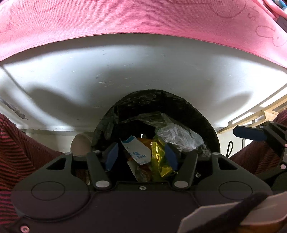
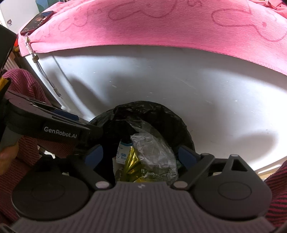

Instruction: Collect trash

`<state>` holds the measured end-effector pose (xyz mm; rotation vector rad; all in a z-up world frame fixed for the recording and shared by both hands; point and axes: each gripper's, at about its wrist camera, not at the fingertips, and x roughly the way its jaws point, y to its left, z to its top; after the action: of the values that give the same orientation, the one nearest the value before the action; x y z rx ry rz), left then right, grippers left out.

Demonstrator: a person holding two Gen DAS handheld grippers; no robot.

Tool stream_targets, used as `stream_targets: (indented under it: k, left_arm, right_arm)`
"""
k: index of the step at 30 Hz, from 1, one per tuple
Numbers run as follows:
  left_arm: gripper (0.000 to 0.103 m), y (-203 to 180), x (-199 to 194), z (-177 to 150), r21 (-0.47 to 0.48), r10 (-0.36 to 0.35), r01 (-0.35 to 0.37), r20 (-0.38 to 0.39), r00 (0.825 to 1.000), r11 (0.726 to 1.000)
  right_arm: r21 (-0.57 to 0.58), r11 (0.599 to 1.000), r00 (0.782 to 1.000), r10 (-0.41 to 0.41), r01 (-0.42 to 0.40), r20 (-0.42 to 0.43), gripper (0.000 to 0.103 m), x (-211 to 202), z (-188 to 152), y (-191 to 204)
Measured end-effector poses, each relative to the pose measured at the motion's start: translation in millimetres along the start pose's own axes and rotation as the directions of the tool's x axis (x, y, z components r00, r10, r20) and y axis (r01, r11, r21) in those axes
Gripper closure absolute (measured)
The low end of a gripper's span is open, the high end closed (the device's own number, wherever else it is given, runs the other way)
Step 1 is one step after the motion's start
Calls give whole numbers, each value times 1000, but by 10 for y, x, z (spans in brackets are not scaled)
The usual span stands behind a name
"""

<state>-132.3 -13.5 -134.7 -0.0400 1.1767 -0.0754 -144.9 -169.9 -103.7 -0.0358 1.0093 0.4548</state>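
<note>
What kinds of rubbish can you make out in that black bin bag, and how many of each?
White and blue paper packet: 1
Gold foil wrapper: 1
Clear crumpled plastic bag: 1
Orange-brown wrapper, partly hidden: 1
Total: 4 pieces visible in the black bin bag; more may lie underneath.

Trash bin lined with crinkled plastic, below a cloth-covered surface.
The black bin liner [image 2: 148, 111] is thin, wrinkled, slightly shiny plastic. Inside lie a glossy gold foil wrapper [image 1: 157, 161], a clear crumpled plastic bag [image 2: 154, 152] and a smooth white printed packet [image 1: 138, 150]. The pink cloth [image 1: 143, 16] above looks woven and matt.
</note>
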Motion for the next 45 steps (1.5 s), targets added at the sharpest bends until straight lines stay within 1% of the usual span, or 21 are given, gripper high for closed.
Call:
stream_targets:
  k: [6,21,29,42,45]
  left_arm:
    - [43,-11,1,1,3,5,-5,-1,1000,1000]
    - [40,-16,32,-3,8,12,-12,-4,1000,1000]
    - [35,-7,36,-8,7,13,-13,-4,1000,1000]
    - [34,-1,33,-21,5,10,-10,0,1000,1000]
    - [34,1,37,-23,-2,-1,1,-5,1000,1000]
  right_arm:
    - [23,1000,1000,0,0,-3,2,14,10,-22]
    - [35,999,1000,13,-12,-10,2,32,-15,-11]
    - [37,999,1000,15,-14,-11,2,36,-17,-19]
    - [37,999,1000,15,-15,-11,2,39,-22,-17]
    - [37,999,1000,16,-16,-12,2,42,-25,-15]
